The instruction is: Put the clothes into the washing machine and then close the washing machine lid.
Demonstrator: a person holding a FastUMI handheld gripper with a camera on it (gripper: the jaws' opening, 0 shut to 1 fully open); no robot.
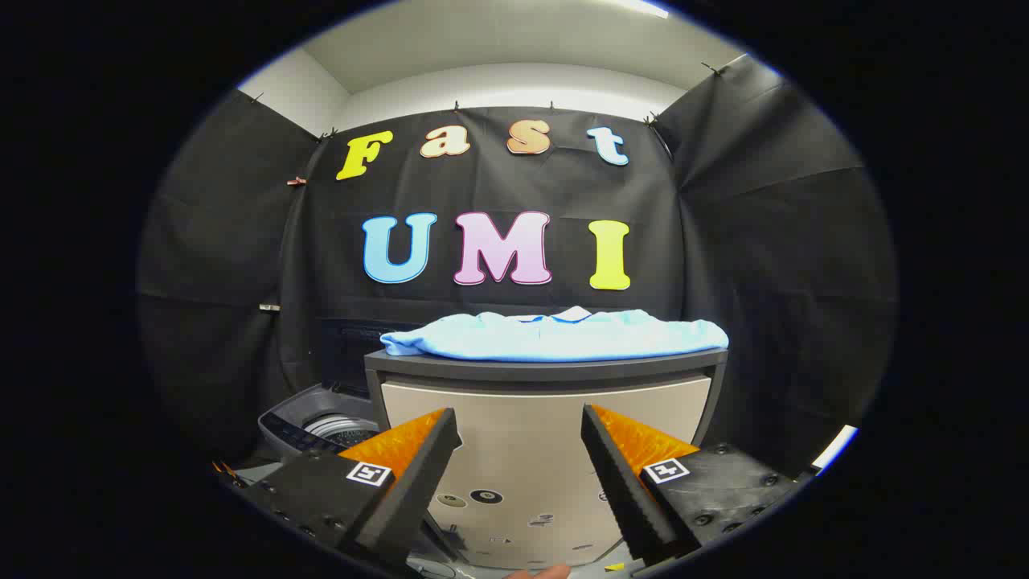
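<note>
1. Gripper [521, 450]: fingers spread wide apart, nothing between them; both point level and forward at the front panel of a cabinet, well below the garment.
2. Fingers [418, 474]: toothed inner faces turned toward each other across the gap, tips clear of the cabinet front as far as can be judged.
3. Clothes [555, 336]: one light blue garment with a white collar, laid flat and spread across the cabinet top, beyond and above the fingers; it covers most of the top's width, and its near edge hangs slightly over the front lip.
4. Cabinet [547, 418]: dark grey top and frame, pale beige front panel, straight ahead of the gripper; small round marks low on the panel, too small to identify.
5. Washing machine [317, 426]: top-loading, grey, standing beside and lower than the cabinet, past the left finger; drum opening visible, control strip along the near edge.
6. Washing machine lid [346, 354]: a dark panel standing upright behind the drum, apparently raised; partly hidden by the cabinet corner.
7. Fingertip [540, 572]: a person's, just showing below the gap between the fingers.
</note>
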